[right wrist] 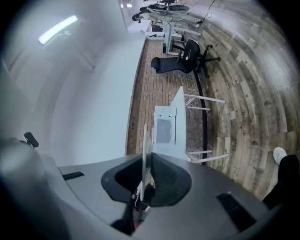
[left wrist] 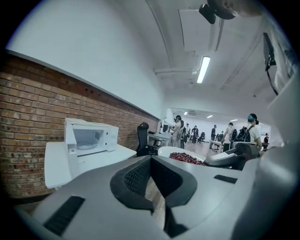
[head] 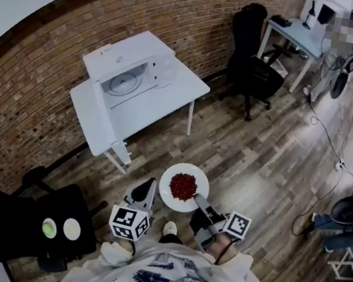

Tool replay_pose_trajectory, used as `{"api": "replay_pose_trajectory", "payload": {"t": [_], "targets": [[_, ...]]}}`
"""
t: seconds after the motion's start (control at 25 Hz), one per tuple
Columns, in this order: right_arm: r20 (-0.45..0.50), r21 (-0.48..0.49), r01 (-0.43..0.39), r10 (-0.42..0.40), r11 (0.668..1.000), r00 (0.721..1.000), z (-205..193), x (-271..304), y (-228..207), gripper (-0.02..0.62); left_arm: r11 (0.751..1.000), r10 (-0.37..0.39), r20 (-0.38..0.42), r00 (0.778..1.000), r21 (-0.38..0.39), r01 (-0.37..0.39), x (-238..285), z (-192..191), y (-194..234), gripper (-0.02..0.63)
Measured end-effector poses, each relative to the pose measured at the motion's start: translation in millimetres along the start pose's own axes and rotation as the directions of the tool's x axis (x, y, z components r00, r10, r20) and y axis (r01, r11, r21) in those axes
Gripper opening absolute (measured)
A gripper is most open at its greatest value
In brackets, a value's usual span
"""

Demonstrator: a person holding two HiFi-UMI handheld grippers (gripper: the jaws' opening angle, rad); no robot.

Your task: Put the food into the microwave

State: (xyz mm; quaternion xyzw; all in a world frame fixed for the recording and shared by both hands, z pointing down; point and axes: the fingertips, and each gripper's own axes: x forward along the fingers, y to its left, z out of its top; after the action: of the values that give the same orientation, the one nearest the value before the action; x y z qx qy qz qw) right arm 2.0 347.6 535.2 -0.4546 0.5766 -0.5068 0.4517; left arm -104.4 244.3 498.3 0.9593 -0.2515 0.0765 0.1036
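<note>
Well short of the table (head: 170, 99), I am gripping the plate (head: 168, 201) of food (head: 183, 186) by its rim with the right gripper (head: 201, 203). The left gripper (head: 146, 192) is riding closed and empty. The microwave (head: 131, 69) is standing open; insertion is pending.

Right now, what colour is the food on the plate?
Dark red food; head view shows it best.

- Red food (head: 183, 186), white plate (head: 168, 200), six o'clock.
- White microwave (head: 129, 69), white table (head: 169, 105), ten o'clock.
- Red-brown brick wall (head: 60, 37).
- Grey-brown plank floor (head: 275, 153).
- Black-and-white markers (head: 128, 221).
</note>
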Motion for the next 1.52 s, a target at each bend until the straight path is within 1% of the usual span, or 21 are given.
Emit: {"api": "replay_pose_trajectory", "payload": {"t": [0.2, 0.36, 0.64, 0.88, 1.04, 1.2, 1.52], "targets": [[0.013, -0.013, -0.017, 0.017, 1.000, 1.000, 19.5, 58.5, 6.8, 0.038, 1.000, -0.007, 0.024, 1.000, 0.010, 0.007, 29.9, 25.2, 44.7, 0.008], [0.023, -0.012, -0.009, 0.010, 1.000, 1.000, 28.1, 85.0, 5.1, 0.039, 1.000, 0.004, 0.018, 1.000, 0.019, -0.005, 44.5, 31.1, 66.9, 0.008], [0.010, -0.010, 0.016, -0.016, 1.000, 1.000, 36.5, 110.8, 1.9, 0.038, 1.000, 0.031, -0.013, 0.999, 0.001, -0.031, 59.2, 29.2, 87.4, 0.008], [-0.022, -0.005, 0.042, -0.042, 0.999, 0.999, 49.9, 131.8, -13.1, 0.039, 0.999, 0.047, -0.008, 0.999, -0.014, -0.048, 77.6, 28.9, 101.1, 0.008], [-0.046, -0.009, 0.032, -0.032, 0.999, 0.998, 67.1, 149.0, -16.0, 0.039, 0.998, 0.057, 0.009, 0.998, -0.014, -0.056, 97.3, 34.3, 105.2, 0.008], [-0.071, -0.005, 0.024, -0.024, 1.000, 0.997, 90.0, 170.9, -16.6, 0.039, 0.996, 0.088, 0.015, 0.996, -0.007, -0.088, 122.1, 42.1, 114.3, 0.008], [-0.145, 0.015, 0.014, -0.012, 1.000, 0.989, 137.3, 228.7, -23.2, 0.038, 0.981, 0.191, 0.005, 0.982, -0.023, -0.191, 176.4, 55.9, 151.5, 0.008]]}}
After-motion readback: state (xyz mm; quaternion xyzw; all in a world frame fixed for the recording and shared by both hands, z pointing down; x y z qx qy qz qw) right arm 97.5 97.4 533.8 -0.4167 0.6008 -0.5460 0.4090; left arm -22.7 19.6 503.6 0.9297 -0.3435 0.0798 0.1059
